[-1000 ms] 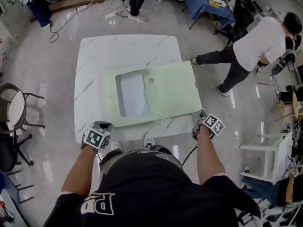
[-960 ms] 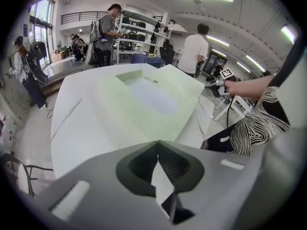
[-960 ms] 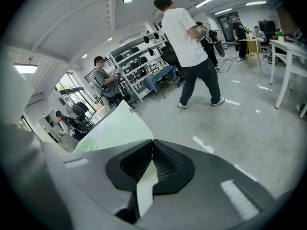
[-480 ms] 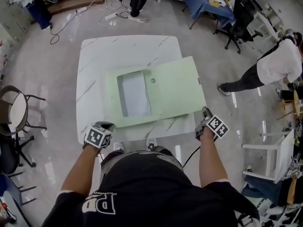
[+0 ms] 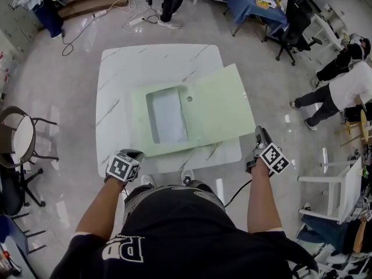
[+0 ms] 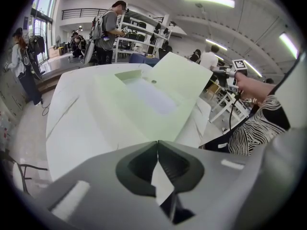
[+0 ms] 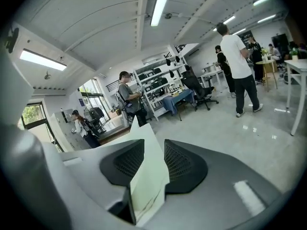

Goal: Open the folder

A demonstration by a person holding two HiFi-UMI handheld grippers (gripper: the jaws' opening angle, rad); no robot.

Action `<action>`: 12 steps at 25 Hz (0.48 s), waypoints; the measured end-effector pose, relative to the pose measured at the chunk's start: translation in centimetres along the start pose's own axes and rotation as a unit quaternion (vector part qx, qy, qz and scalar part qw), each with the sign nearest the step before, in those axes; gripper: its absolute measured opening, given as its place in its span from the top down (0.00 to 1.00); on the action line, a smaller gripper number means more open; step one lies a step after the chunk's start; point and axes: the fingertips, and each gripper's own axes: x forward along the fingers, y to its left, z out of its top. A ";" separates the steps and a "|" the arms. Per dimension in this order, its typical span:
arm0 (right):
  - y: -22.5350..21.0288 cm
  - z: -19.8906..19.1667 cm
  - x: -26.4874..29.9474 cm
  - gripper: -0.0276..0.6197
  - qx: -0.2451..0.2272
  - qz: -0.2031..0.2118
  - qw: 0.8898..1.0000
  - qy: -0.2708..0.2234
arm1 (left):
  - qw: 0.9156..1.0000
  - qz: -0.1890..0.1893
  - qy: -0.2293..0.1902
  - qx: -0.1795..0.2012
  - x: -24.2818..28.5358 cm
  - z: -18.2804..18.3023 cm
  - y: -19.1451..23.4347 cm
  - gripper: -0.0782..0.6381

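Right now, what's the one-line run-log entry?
folder cover: partly raised | right tool: jaws just been opening, folder cover between | left tool: shut, empty

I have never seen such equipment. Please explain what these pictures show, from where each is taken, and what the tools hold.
A person holds one hand tool with two jaws in each hand. One picture looks down from a camera on the head; the other two look along each tool's jaws. On the white table lies a pale green folder, its cover partly lifted. The left gripper is shut and empty. The right gripper has just been opening its jaws; the cover's corner stands between them, not pinched.
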 end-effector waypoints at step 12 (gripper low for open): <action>10.8 5.6 -2.2 0.80 -0.100 0.092 0.989 -0.052 | 0.999 0.021 -0.033 0.014 -2.3 2.3 -0.6 0.81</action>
